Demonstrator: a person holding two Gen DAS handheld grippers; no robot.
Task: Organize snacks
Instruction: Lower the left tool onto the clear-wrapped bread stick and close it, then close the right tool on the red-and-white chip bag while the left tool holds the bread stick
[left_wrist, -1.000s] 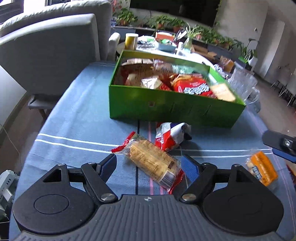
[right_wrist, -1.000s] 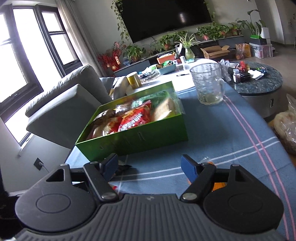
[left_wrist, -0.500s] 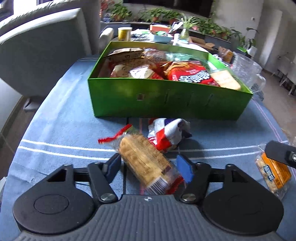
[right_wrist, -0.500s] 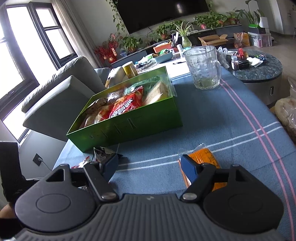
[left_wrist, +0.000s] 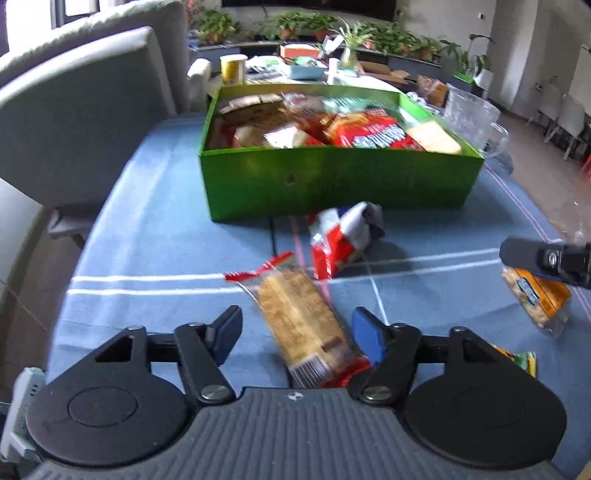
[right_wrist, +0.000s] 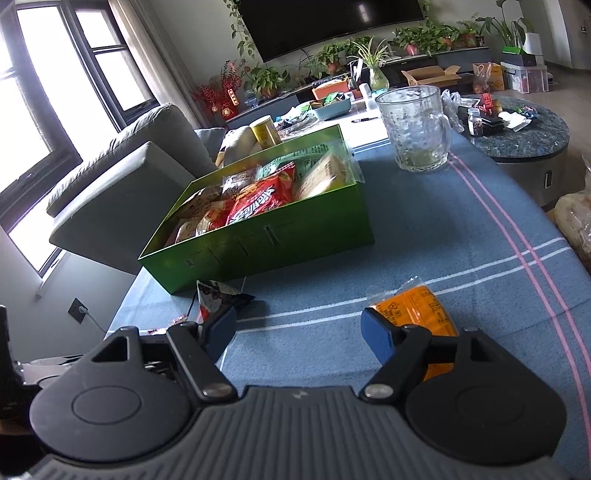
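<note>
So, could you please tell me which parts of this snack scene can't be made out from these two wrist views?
- Cracker packet, left wrist view: motion-blurred, label unreadable; near end hidden behind the left tool, whose jaws are opening around it.
- Orange packet, right wrist view: near half hidden behind the right tool's finger.
- Green box: lower snack layers hidden under the top packets.
- Green-yellow packet, left wrist view: mostly covered by the tool body.

Glossy plastic cracker packet (left_wrist: 301, 325) on matt woven tablecloth (left_wrist: 155, 236)
</note>
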